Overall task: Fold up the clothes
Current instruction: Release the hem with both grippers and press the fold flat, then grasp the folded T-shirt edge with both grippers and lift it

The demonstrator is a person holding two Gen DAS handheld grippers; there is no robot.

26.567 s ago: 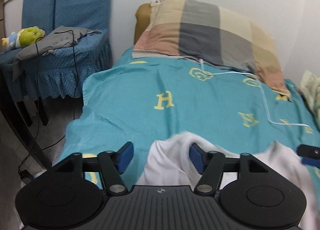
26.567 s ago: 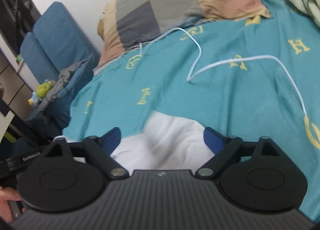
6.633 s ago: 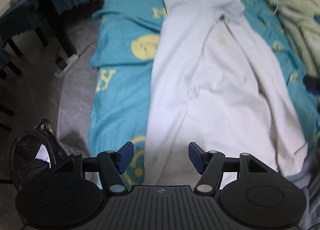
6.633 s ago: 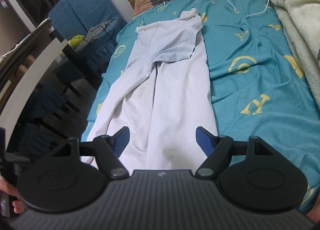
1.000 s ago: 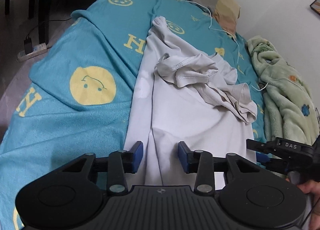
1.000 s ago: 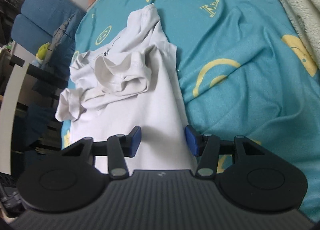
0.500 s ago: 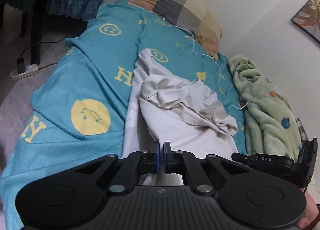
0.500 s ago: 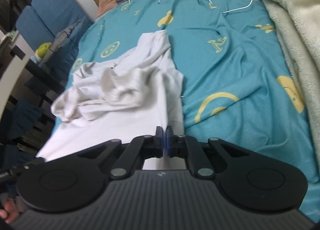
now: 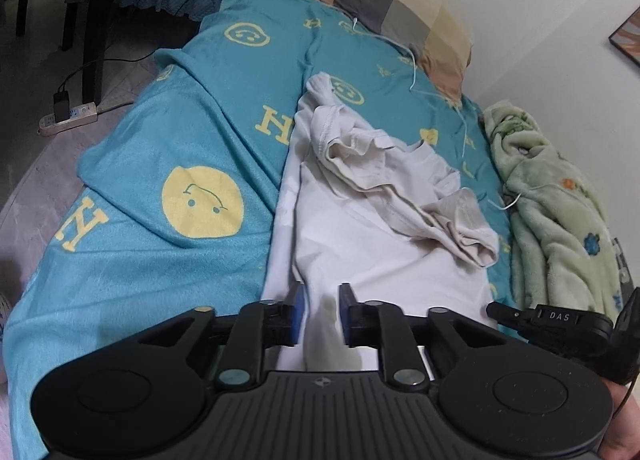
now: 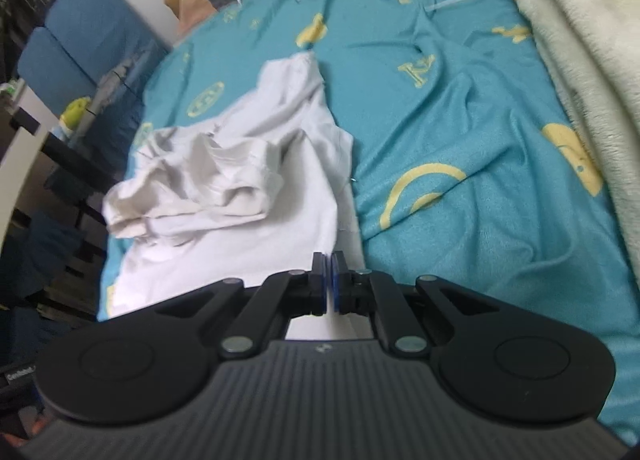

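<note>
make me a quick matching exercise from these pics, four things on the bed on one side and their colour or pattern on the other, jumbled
Things:
1. shirt
2. pillow
3. blanket
4. sheet

Looks:
a. teal with yellow faces and letters
b. plain white
c. pale green and fluffy
d. checked in grey, cream and pink

Pairs: 1-b, 2-d, 3-c, 4-a
</note>
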